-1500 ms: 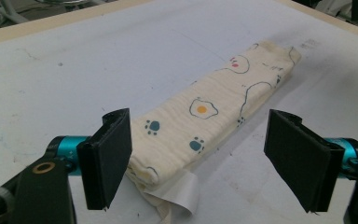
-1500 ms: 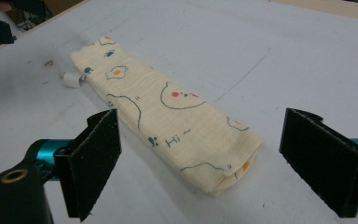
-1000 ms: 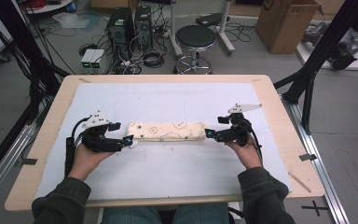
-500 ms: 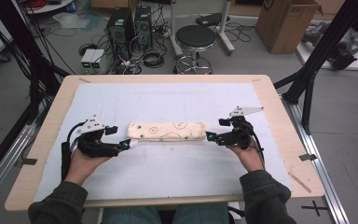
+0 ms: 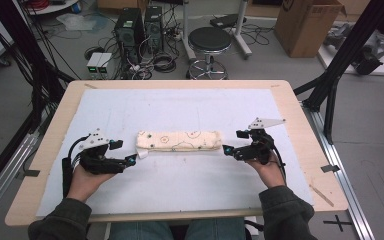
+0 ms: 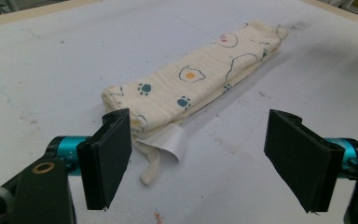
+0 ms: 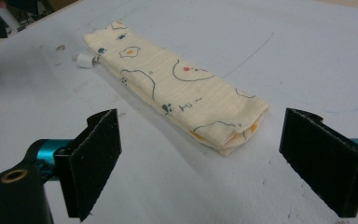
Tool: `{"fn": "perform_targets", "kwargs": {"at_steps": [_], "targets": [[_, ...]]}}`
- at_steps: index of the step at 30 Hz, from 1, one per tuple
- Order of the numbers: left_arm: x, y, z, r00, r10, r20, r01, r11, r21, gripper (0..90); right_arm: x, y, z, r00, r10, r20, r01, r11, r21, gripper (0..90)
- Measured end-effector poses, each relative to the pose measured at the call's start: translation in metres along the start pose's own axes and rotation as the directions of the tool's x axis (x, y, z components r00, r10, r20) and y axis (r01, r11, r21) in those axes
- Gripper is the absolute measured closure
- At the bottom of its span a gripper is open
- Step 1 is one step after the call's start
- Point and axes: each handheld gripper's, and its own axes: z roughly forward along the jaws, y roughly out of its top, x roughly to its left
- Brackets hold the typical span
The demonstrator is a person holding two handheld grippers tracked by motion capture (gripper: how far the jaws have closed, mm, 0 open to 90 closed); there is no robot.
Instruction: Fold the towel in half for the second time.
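A person sits at a table (image 5: pixel 300 150) covered with a pale sheet, holding a two-jaw gripper in each hand. Between the two grippers lies a folded cloth (image 5: pixel 178 140), cream with paw prints and fried-egg drawings, folded into a long narrow strip running from side to side.

A second ago both grippers sat right at the ends of the strip. Now both have drawn back toward the person, and the cloth lies free on the table.

The left gripper (image 5: pixel 130 159) has its jaws spread wide and released, holding nothing. In the left gripper view the near end of the cloth (image 6: pixel 193 91) lies just ahead of the jaws, nearer the left jaw, with a white label (image 6: pixel 168 142) and a loose tape poking out; whether that jaw brushes the cloth is hard to tell.

The right gripper (image 5: pixel 227 149) is likewise released, jaws wide apart and empty. In the right gripper view the other end of the cloth (image 7: pixel 177 88) lies just ahead, between the two jaws and clear of them.

The letting go suggests this fold is finished, and the strip now waits for another fold or for being put aside.
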Motion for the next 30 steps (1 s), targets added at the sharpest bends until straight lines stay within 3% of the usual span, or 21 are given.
{"fn": "perform_targets", "kwargs": {"at_steps": [30], "targets": [[-0.01,-0.02,-0.013,0.9998,0.02,-0.01,-0.02,0.9998,0.006,23.7,-0.003,-0.032,-0.019,0.9992,0.019,0.035,-0.019,0.9998,-0.01,11.8]]}}
